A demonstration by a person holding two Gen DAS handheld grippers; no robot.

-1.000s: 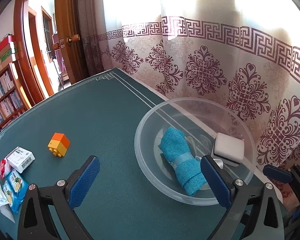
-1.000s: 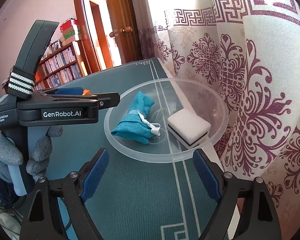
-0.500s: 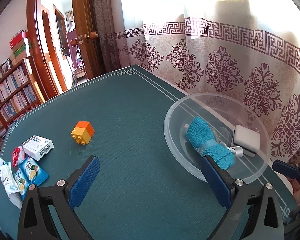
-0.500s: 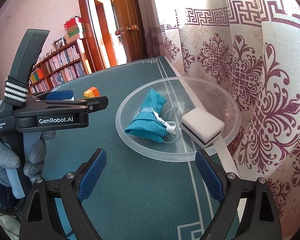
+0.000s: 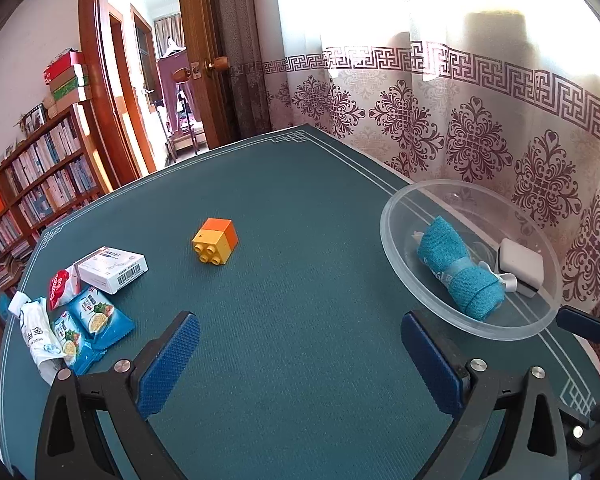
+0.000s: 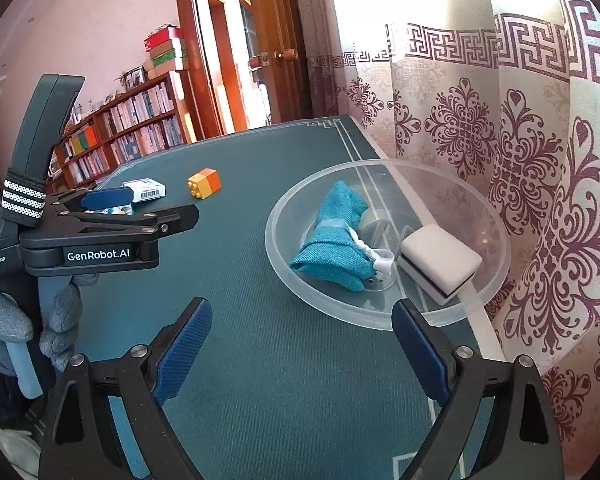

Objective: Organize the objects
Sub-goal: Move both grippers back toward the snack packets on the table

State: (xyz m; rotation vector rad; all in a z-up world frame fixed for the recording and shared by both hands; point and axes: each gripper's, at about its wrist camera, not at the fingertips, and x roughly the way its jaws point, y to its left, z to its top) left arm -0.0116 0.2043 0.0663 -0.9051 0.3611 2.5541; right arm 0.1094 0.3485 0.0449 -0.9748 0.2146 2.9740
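Note:
A clear plastic bowl (image 5: 396, 264) (image 6: 284, 276) at the table's right edge holds a rolled teal cloth (image 5: 456, 268) (image 6: 336, 240) and a white block (image 5: 520, 260) (image 6: 440, 256). A yellow and orange toy brick (image 5: 216, 240) (image 6: 205, 183) lies on the green cloth mid-table. Further left are a white barcode box (image 5: 112, 268) (image 6: 146, 189) and several snack packets (image 5: 80, 320). My left gripper (image 5: 300, 364) is open with only table between its blue pads, left of the bowl. My right gripper (image 6: 302, 348) is open too, in front of the bowl, with nothing in it.
A patterned curtain (image 5: 480, 132) hangs close behind the bowl along the table's right edge. A bookshelf (image 5: 32, 184) and an open wooden door (image 5: 204, 60) lie beyond the far side. In the right wrist view a gloved hand (image 6: 4, 320) holds the left gripper's handle.
The left gripper has swung left, away from the bowl; the brick, box and packets now sit further into its view. The right gripper has drawn back a little from the bowl.

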